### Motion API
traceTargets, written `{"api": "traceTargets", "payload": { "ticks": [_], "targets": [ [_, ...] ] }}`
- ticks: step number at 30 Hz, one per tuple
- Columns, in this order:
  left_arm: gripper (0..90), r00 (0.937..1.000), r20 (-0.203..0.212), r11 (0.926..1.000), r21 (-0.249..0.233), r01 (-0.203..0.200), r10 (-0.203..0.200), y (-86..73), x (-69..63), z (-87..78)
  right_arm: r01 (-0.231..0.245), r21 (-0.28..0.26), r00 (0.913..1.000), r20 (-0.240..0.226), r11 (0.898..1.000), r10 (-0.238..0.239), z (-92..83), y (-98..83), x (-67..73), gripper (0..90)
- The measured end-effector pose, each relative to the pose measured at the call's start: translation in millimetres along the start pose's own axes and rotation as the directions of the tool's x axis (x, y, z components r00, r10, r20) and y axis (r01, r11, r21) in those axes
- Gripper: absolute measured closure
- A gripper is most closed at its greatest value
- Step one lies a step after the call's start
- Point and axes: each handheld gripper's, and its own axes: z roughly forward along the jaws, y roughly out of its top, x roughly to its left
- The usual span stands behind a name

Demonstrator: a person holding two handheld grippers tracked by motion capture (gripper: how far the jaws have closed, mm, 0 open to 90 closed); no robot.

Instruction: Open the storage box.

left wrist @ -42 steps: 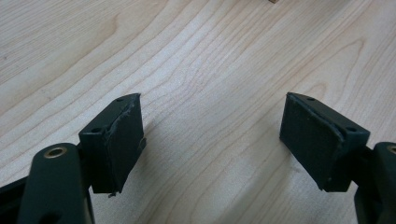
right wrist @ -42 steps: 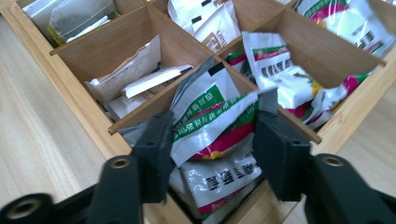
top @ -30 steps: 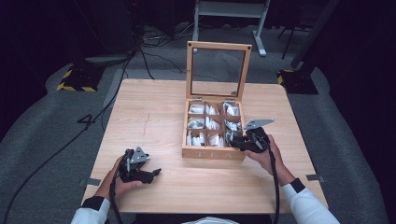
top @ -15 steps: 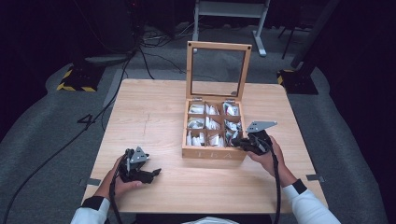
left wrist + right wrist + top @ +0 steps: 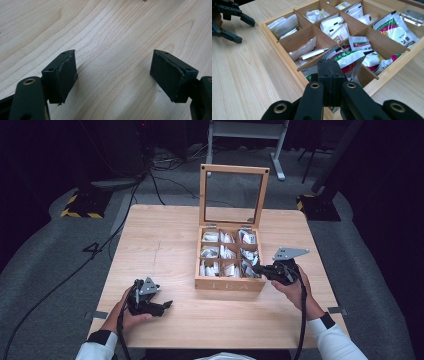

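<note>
A wooden box (image 5: 230,285) with several compartments of tea sachets stands mid-table, its glass lid (image 5: 234,195) upright. My right gripper (image 5: 256,268) reaches into the box's front right compartment. In the right gripper view its jaws (image 5: 328,66) are pressed together on the edge of a green, white and red sachet (image 5: 352,58), which is raised over the divider. My left gripper (image 5: 167,305) rests near the table's front left. Its jaws (image 5: 113,72) stand open over bare wood with nothing between them. It also appears far off in the right gripper view (image 5: 234,25).
The light wooden table (image 5: 165,245) has free room left of the box and along the front. Other compartments hold white and silver sachets (image 5: 337,26). Dark floor with cables, a stand and yellow-black marked bases surrounds the table.
My right hand has lifted slightly at the box's front right corner. The left hand and gripper have stayed put.
</note>
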Motion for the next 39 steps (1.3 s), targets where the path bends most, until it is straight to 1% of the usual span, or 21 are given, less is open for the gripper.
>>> {"api": "traceTargets", "payload": {
  "ticks": [5, 18, 26, 39],
  "targets": [
    [21.7, 1.0000, 0.002, 1.0000, 0.000, 0.001, -0.001, 0.0, 0.0, 0.0, -0.005, -0.030, 1.0000, -0.007, 1.000, 0.005, -7.0, 1.8, -1.5, 90.0],
    [21.6, 1.0000, 0.001, 1.0000, 0.000, 0.000, 0.000, 0.0, 0.1, 0.1, -0.010, -0.080, 0.9999, -0.003, 0.997, 0.010, -17.5, 4.8, -3.4, 90.0],
    [21.6, 1.0000, -0.001, 1.0000, 0.000, -0.001, 0.001, 0.1, 0.1, 0.0, -0.006, -0.101, 0.9999, -0.009, 0.995, 0.005, -21.8, 6.5, -3.7, 90.0],
    [21.6, 1.0000, -0.001, 1.0000, 0.000, -0.001, 0.001, 0.1, 0.2, 0.0, 0.015, -0.147, 0.9996, -0.021, 0.989, -0.018, -33.5, 11.3, -0.5, 90.0]
  ]
}}
